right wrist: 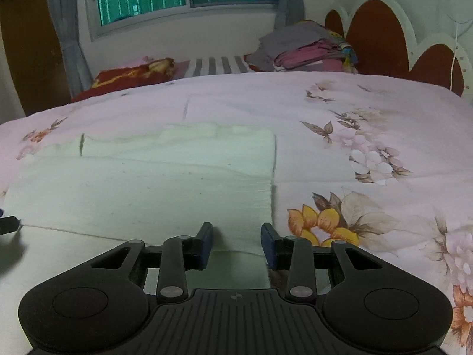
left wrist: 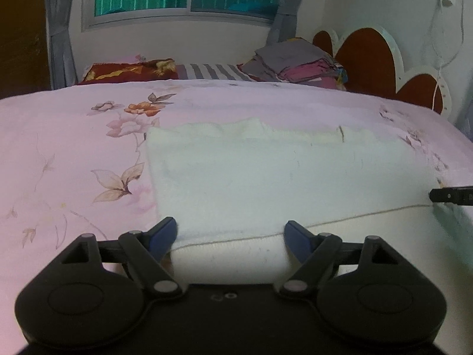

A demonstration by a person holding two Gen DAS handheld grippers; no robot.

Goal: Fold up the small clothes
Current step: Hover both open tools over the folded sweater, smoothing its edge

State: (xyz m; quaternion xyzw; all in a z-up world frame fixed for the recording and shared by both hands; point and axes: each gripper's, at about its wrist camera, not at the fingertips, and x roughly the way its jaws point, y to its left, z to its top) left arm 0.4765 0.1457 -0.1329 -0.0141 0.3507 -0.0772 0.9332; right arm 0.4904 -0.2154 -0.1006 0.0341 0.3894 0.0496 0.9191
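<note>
While a white garment (left wrist: 266, 183) lies spread flat on the bed's pink floral cover (left wrist: 59, 148), the left hand-held gripper (left wrist: 230, 233) hovers over its near left hem with jaws spread wide, nothing between them; the right hand-held gripper (right wrist: 236, 242) sits at the near right corner, jaws partly apart astride the cloth, pads not visibly pressing it; folded clothes (right wrist: 301, 47) are stacked by the headboard (right wrist: 378, 35).

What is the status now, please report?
Left tongs open, right tongs narrower but open, both over near hem. White garment flat on floral bedspread, fold not yet made. Nothing in the way.
</note>
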